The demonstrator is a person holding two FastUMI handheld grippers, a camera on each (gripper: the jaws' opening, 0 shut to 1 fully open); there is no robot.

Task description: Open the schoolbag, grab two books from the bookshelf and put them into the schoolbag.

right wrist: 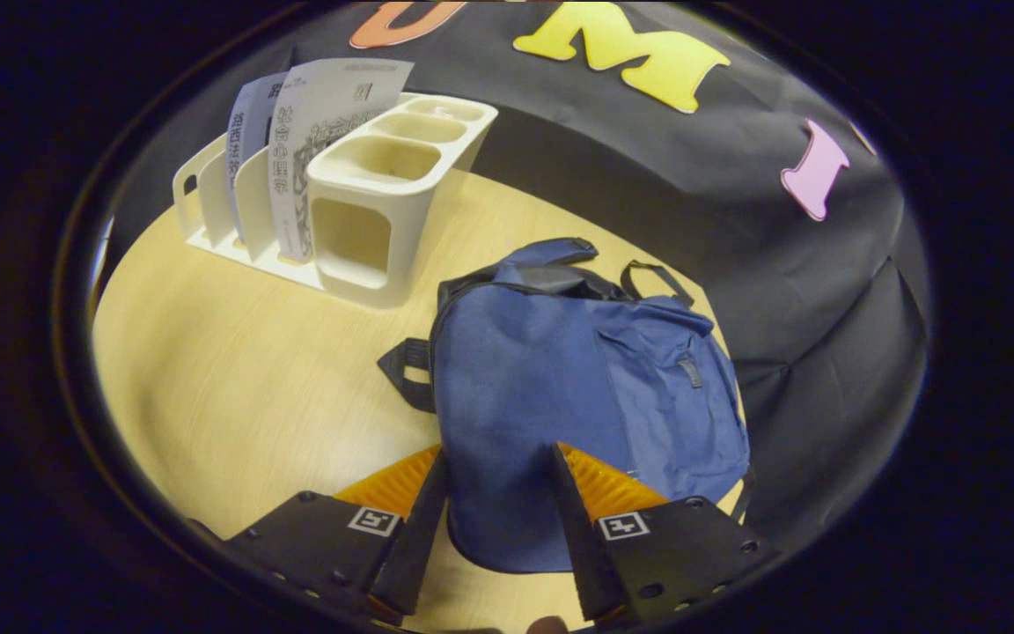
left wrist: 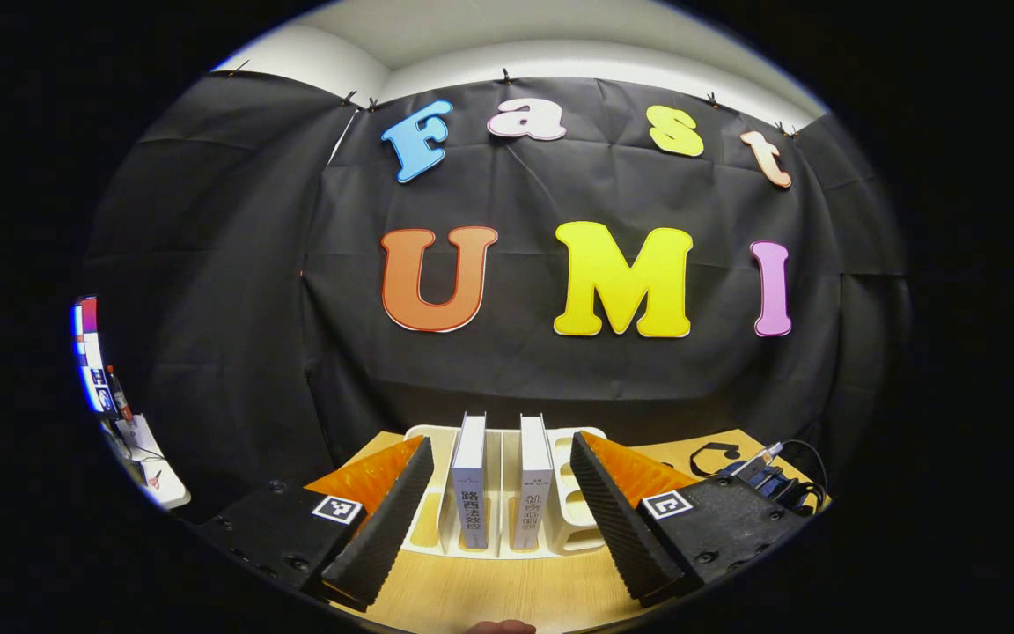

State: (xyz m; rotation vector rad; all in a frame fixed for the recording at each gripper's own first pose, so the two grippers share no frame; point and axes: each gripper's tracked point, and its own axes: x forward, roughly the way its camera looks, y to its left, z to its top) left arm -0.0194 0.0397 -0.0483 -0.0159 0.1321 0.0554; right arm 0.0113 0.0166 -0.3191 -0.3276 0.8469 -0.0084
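Your left gripper stands wide open and empty, aimed straight at the rack, with the two books upright between its fingers but farther off, not touched. Your right gripper hangs over the bag, fingers parted a moderate way to either side of the bag's near end; whether they touch the cloth you can't tell from the right gripper view, and nothing looks pinched.

The bag lies flat on the table, just beside the rack, and looks closed (the zip pull is hard to make out near the top by the handle). That is your first risk: go for a book now and you'll have nowhere to put it.

Second, the books stand in neighbouring slots, so a wide bite could catch both spines or a divider and drag the light rack along. Close on one spine only.

Third, the soft bag may slide or bunch when you tug the zip, so pin it with the other gripper.
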